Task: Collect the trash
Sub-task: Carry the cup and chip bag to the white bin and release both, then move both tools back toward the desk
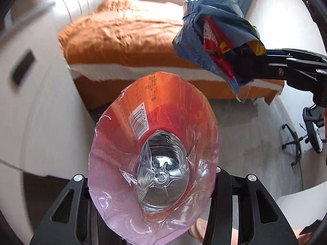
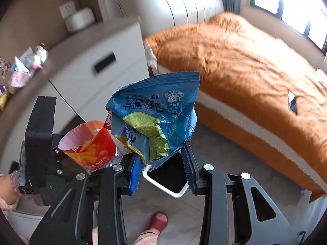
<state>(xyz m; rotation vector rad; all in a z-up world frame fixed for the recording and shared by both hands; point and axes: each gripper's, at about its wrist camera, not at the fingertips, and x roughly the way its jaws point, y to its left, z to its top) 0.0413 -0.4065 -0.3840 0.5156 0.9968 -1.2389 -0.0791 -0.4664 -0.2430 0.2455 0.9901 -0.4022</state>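
Holding trash in both grippers, we stand beside an orange bed (image 2: pixel 245 65). Our left gripper (image 1: pixel 155 200) jaws clamp a plastic bottle (image 1: pixel 157 163) with an orange label; our right gripper (image 2: pixel 163 173) jaws pinch a crumpled blue chip bag (image 2: pixel 155 114) above a white bin (image 2: pixel 175 193) on the floor.

Bed with rumpled orange cover (image 2: pixel 245 65) | white padded headboard (image 2: pixel 190 2) | white bedside cabinet, dark recessed handle (image 2: pixel 105 62) | black wheeled office chair (image 1: pixel 306 130) by wall | grey tiled floor (image 2: pixel 224 163)
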